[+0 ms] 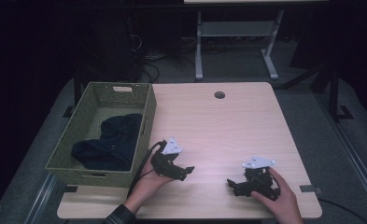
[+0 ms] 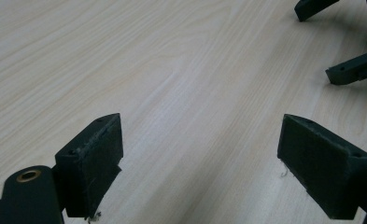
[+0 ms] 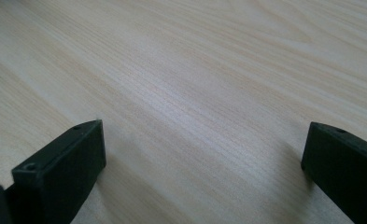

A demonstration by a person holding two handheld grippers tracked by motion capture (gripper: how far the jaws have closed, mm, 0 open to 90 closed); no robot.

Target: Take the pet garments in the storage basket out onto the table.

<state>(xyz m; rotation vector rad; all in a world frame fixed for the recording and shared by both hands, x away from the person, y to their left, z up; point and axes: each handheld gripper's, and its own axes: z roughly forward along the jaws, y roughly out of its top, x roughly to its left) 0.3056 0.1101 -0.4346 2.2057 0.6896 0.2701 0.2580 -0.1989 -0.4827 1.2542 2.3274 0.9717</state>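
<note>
Both hands rest near the front edge of a light wooden table (image 1: 228, 126). My left gripper (image 1: 187, 172) lies just right of the basket and points right. Its jaws stand wide apart over bare wood in the left gripper view, where the gripper (image 2: 200, 135) is open and holds nothing. My right gripper (image 1: 232, 186) sits at the front right and points left toward the other one. It is open too, with only wood grain between its jaws in the right gripper view (image 3: 204, 140). The right gripper's fingers (image 2: 354, 70) show at the top right of the left gripper view.
A green woven basket (image 1: 146, 126) stands on the table's left side, holding a dark navy garment (image 1: 111, 142). A round cable hole (image 1: 219, 94) sits near the far edge. Beyond the table stands a white desk frame (image 1: 199, 46) on dark floor.
</note>
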